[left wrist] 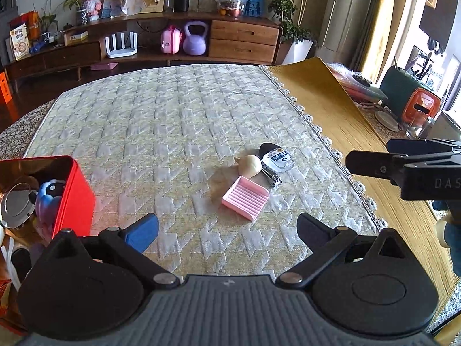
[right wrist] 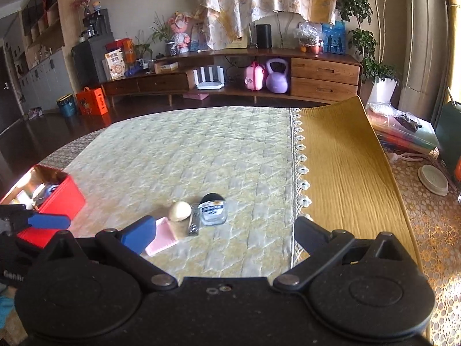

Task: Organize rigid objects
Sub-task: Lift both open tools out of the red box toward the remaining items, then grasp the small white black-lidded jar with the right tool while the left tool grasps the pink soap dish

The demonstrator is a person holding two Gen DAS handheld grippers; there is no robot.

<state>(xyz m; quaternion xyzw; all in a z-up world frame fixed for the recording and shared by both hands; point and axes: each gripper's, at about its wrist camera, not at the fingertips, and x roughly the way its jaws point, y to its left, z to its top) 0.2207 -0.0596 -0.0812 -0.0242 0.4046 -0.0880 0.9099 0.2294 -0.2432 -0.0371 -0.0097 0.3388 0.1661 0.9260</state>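
Four loose items are lying clustered mid-cloth: pink soap dish (left wrist: 245, 197), beige egg-shaped piece (left wrist: 250, 166), nail clipper (left wrist: 271, 176) and a small clear case (left wrist: 277, 159), apparently awaiting sorting. The red tin (left wrist: 75, 193) at left is already holding others. Left gripper (left wrist: 227, 230) and right gripper (right wrist: 223, 233) are both standing wide, empty, facing the cluster.

You see a quilted mat (left wrist: 173, 121) bearing a red tin (left wrist: 73, 199), pink soap dish (left wrist: 245, 197), nail clipper (left wrist: 272, 178), beige egg-shaped thing (left wrist: 250, 165) and small clear box (left wrist: 278, 158).
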